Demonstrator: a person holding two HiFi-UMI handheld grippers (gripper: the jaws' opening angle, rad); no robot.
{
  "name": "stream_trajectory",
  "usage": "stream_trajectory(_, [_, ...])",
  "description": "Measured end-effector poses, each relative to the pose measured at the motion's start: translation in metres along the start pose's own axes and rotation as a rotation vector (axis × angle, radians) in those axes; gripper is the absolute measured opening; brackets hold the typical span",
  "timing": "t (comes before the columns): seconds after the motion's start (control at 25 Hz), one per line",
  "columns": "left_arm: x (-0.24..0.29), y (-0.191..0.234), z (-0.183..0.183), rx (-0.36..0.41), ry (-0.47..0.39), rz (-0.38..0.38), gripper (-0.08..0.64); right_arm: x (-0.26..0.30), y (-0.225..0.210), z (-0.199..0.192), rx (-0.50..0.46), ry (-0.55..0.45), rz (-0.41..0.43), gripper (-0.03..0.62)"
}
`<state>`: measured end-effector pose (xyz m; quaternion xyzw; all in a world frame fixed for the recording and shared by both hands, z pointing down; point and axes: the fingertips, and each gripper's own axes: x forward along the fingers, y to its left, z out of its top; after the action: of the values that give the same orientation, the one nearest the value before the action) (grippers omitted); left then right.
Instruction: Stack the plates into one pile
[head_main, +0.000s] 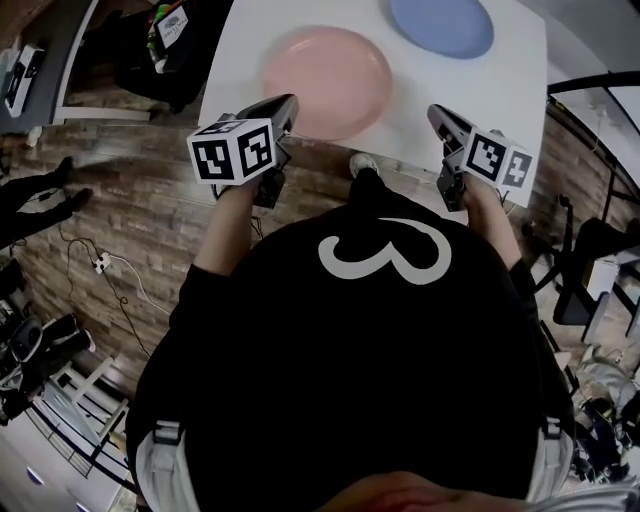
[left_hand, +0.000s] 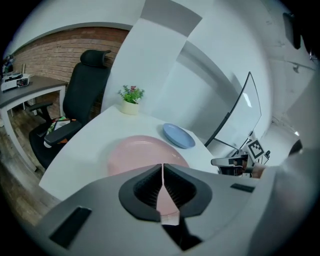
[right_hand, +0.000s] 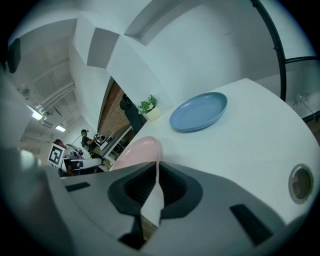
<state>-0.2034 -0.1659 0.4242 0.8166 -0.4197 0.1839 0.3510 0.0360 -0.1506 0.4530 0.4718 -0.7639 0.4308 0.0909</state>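
Two plates lie apart, unstacked, on a white table (head_main: 480, 110) as a person in a black top stands at its near edge with tongs in each hand. The pink plate (head_main: 330, 80) sits near the table's near left edge. The blue plate (head_main: 442, 25) lies beyond it to the right, clear of the pink one's rim.

The left tongs (head_main: 288, 100) are closed with nothing between the jaws. Seen from above, their tip overlaps the pink plate's near left rim, though whether it touches the plate cannot be told. In the left gripper view, the left tongs (left_hand: 162, 165) point straight at the pink plate (left_hand: 145, 152), with the blue plate (left_hand: 178, 135) farther off to the right.

The right tongs (head_main: 437, 112) are likewise closed and empty, held over the table's near right part. In the right gripper view, the right tongs (right_hand: 158, 165) have the pink plate (right_hand: 137, 152) just ahead to the left. The blue plate (right_hand: 198, 111) lies well ahead on bare table (right_hand: 250, 135).

A small potted plant (left_hand: 131, 99) stands at the table's far edge, and a black office chair (left_hand: 85, 95) stands beside the table.
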Motion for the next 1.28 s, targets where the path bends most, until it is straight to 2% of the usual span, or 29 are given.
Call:
stream_trajectory(0.32, [0.025, -0.052, 0.004, 0.094, 0.040, -0.105, 0.026, -0.038, -0.031, 0.015, 0.055, -0.095, -0.035, 0.037])
stream_trajectory(0.44, [0.039, -0.064, 0.013, 0.113, 0.044, -0.116, 0.028, -0.043, -0.046, 0.029, 0.053, -0.109, -0.043, 0.037])
stream_trajectory(0.68, [0.075, -0.080, 0.052, 0.102, 0.026, -0.152, 0.035, -0.046, -0.076, 0.074, 0.076, -0.168, -0.042, 0.037])
stream_trajectory(0.8, [0.097, -0.089, 0.072, 0.116, 0.026, -0.187, 0.105, -0.044, -0.092, 0.093, 0.111, -0.191, -0.035, 0.038])
stream_trajectory(1.0, [0.133, -0.100, 0.101, 0.106, 0.030, -0.200, 0.121, -0.041, -0.121, 0.120, 0.124, -0.210, -0.038, 0.040])
stream_trajectory(1.28, [0.182, -0.099, 0.121, 0.081, 0.102, -0.222, 0.158, -0.021, -0.148, 0.144, 0.154, -0.170, -0.035, 0.112])
